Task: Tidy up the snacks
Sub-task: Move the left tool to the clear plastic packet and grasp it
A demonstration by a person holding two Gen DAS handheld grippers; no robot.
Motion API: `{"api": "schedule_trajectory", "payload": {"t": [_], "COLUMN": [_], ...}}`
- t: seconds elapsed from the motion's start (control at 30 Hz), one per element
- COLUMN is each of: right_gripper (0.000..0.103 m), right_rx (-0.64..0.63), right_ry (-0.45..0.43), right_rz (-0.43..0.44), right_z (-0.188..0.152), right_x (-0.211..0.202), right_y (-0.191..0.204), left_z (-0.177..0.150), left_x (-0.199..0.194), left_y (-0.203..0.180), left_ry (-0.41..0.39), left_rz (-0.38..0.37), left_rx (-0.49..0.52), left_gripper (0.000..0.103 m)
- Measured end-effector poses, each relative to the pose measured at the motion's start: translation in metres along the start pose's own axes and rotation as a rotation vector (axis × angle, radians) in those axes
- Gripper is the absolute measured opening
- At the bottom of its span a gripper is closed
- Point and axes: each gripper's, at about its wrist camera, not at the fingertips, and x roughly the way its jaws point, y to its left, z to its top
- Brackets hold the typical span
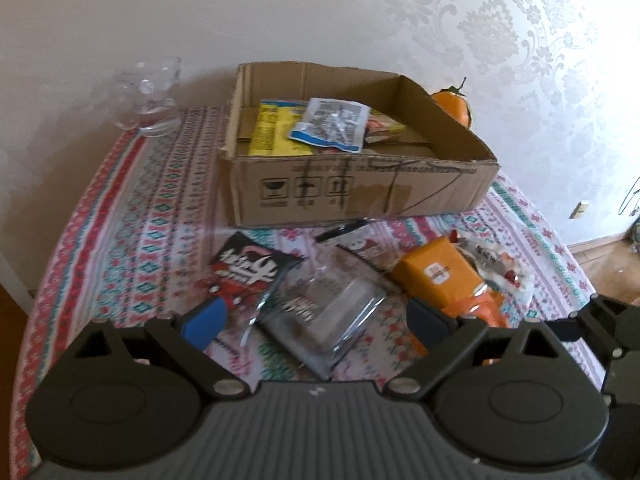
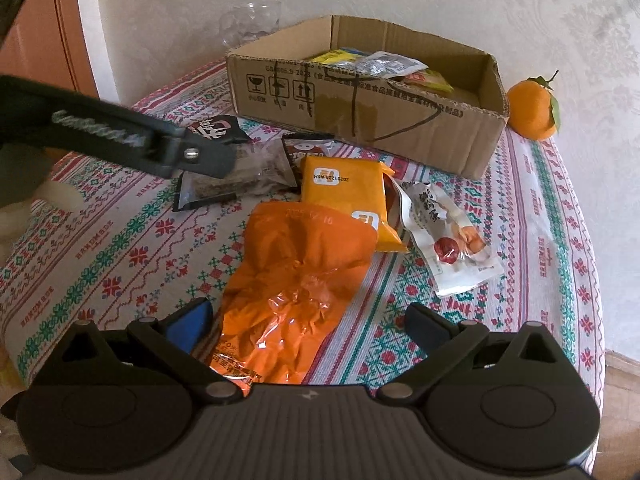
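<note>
A cardboard box sits at the far side of a table covered by a patterned tablecloth, close to the pale wall. Inside the box lie a yellow packet, a silver and blue sachet resting partly on it, and another small packet to the right. An orange tangerine with a leaf stands on the cloth just beside the box's right corner, and clear glasses stand at the far left of the table.

Loose snacks lie on the cloth on the near side of the box. In the left wrist view, the left gripper hovers with its jaws spread wide, a clear packet with dark contents lying between and below the fingers. To the left of that packet is a black and red packet; a further dark packet lies just beyond it, nearer the box.

In the right wrist view, the right gripper also has its jaws apart, holding nothing, above a crumpled orange wrapper. Beyond the wrapper, an orange-yellow packet overlaps its far edge, and a white packet printed with red fruit lies to the right, touching the orange-yellow one. The left gripper's arm reaches in from the left over the clear packet.
</note>
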Motion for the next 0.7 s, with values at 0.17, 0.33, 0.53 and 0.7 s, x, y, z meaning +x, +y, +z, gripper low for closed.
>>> {"api": "schedule_trajectory", "payload": {"t": [0.17, 0.33, 0.53, 0.7], "right_gripper": [0.103, 0.103, 0.103, 0.103], "right_rx": [-0.021, -0.04, -0.052, -0.056], "right_ry": [-0.014, -0.026, -0.044, -0.048], "right_rz": [0.018, 0.035, 0.048, 0.052], "right_z": [-0.002, -0.002, -0.005, -0.005], "right_x": [0.0, 0.0, -0.001, 0.0], "right_y": [-0.002, -0.005, -0.006, -0.007], "left_z": [0.007, 0.014, 0.014, 0.004], "left_x": [0.013, 0.024, 0.033, 0.027], "left_y": [-0.008, -0.014, -0.014, -0.012], "left_ry": [0.004, 0.022, 0.074, 0.124], "left_rz": [-0.028, -0.068, -0.097, -0.127], "left_rx": [-0.012, 0.002, -0.011, -0.006], "left_gripper": [0.096, 0.094, 0.094, 0.094]}}
